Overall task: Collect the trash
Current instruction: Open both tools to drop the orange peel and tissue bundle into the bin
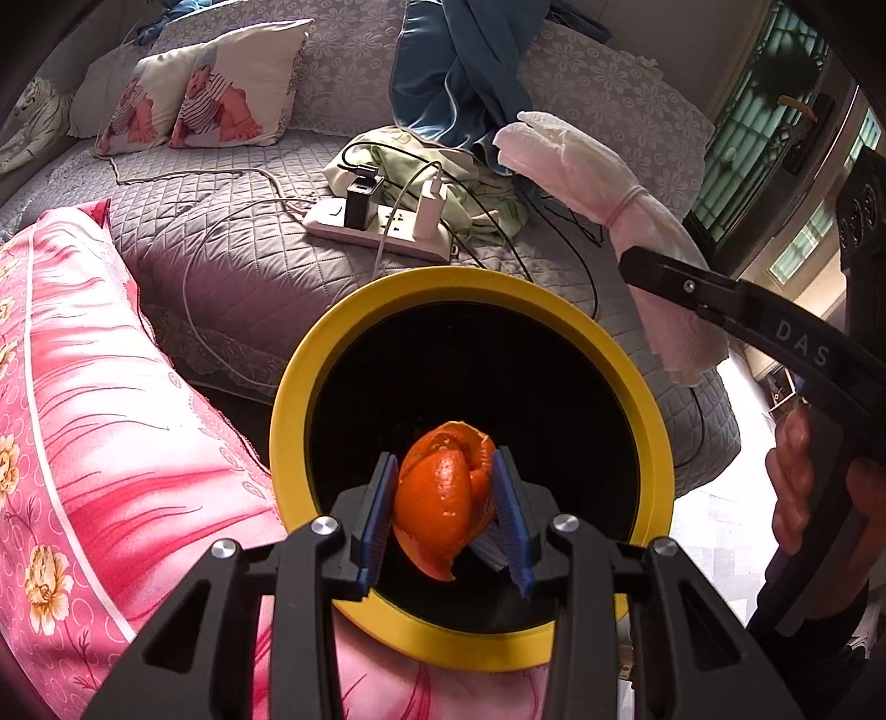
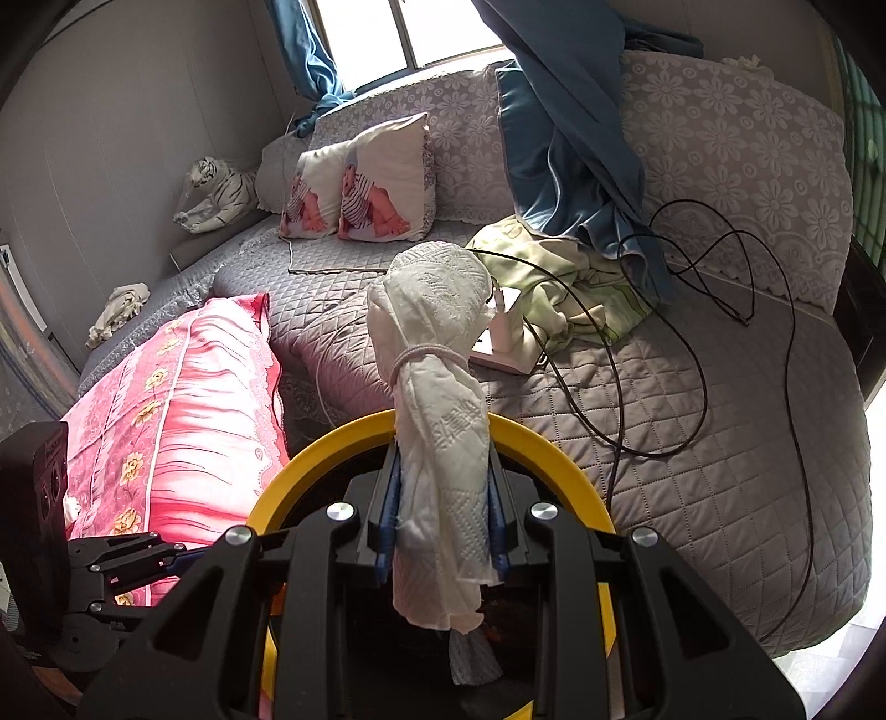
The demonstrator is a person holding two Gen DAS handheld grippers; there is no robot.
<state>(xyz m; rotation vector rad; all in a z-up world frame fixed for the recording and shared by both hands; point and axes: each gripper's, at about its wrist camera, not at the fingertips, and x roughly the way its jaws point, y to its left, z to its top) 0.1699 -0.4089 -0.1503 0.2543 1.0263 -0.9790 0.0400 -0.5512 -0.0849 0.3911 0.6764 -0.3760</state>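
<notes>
Orange peel [image 1: 443, 498] sits clamped between the blue pads [image 1: 379, 512] of the left hand-held gripper [image 1: 446, 512] in the left wrist view, held directly above the dark opening of a round bin with a yellow rim [image 1: 288, 399]. The bin stands just beside a pink floral pillow [image 1: 111, 415] and in front of a grey quilted sofa [image 1: 249, 260]. On the sofa seat lie a white power strip [image 1: 382, 227] with a black and a white charger plugged in, loose cables, and a pale green cloth [image 1: 476, 194]; two cushions printed with babies [image 1: 205, 94] lean against the backrest, and blue fabric [image 1: 454, 72] hangs down over it. To the right, the right hand-held gripper [image 1: 659, 271] reaches in, gripping a rolled white tissue bundle [image 1: 598, 171] tied around its middle, with the person's fingers [image 1: 792, 476] wrapped on the handle below. In the right wrist view, the right hand-held gripper [image 2: 443, 520] is clenched on that tissue bundle [image 2: 437, 399], which stands upright between the blue pads [image 2: 387, 520] and pokes out both above and below them, over the near side of the yellow-rimmed bin [image 2: 559, 459]. The left hand-held gripper [image 2: 166, 554] shows at the lower left edge, in front of the pink pillow [image 2: 177, 404]. Farther back are the baby cushions [image 2: 360, 183], a white tiger toy [image 2: 221, 188] in the corner, a crumpled cloth [image 2: 119, 310], the green cloth [image 2: 576, 288], black cables [image 2: 703, 266] looping across the quilted seat, and blue curtains [image 2: 559, 138] below a bright window [image 2: 410, 33].
</notes>
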